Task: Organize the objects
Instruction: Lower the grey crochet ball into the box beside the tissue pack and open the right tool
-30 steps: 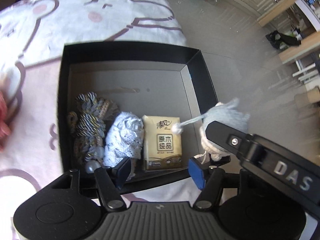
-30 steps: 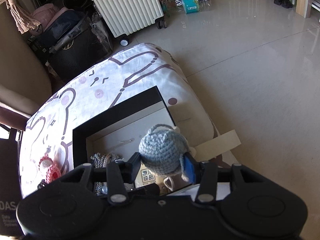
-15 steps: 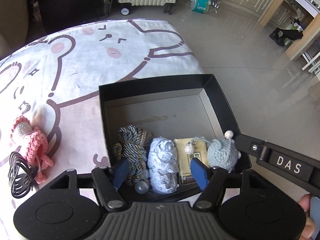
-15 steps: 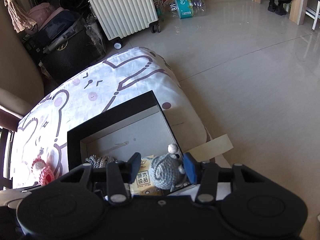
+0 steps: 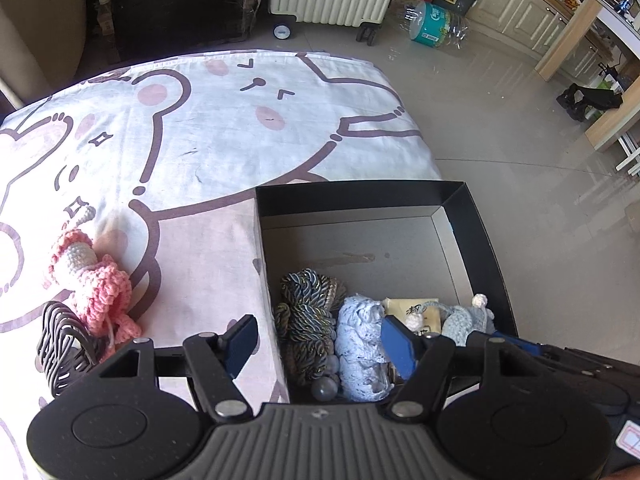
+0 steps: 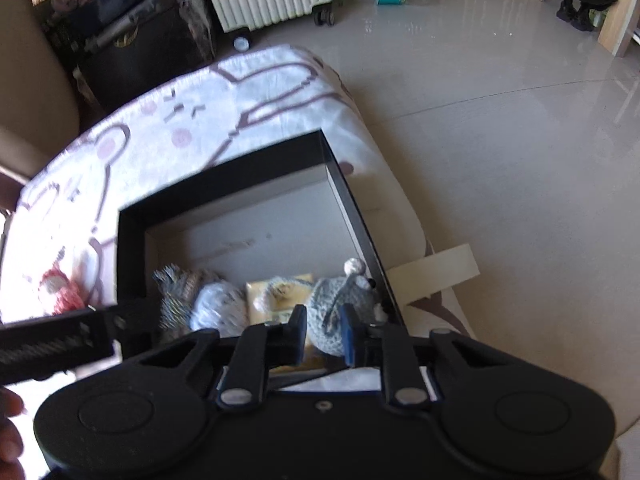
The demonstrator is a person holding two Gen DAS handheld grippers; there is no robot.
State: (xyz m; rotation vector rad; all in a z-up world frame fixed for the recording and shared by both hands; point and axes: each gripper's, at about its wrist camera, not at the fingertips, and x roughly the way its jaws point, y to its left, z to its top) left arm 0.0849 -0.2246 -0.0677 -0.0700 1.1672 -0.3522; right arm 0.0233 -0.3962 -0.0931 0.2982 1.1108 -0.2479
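Against the right wall of the black box point(image 6: 352, 200), the grey crocheted mouse point(image 6: 340, 296) is laid beside the tissue pack point(image 6: 276, 292). Right gripper point(image 6: 324, 334) narrowed, seemingly unclamped; left gripper point(image 5: 320, 344) spread wide, empty, near the pink doll point(image 5: 92, 280).

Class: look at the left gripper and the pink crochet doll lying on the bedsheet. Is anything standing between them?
Nothing visible blocks the way. The left gripper, jaws open, hangs over the black box's left wall; the pink crochet doll lies on bare bedsheet to its left. A black wire clip sits beside the doll, nearer the camera.
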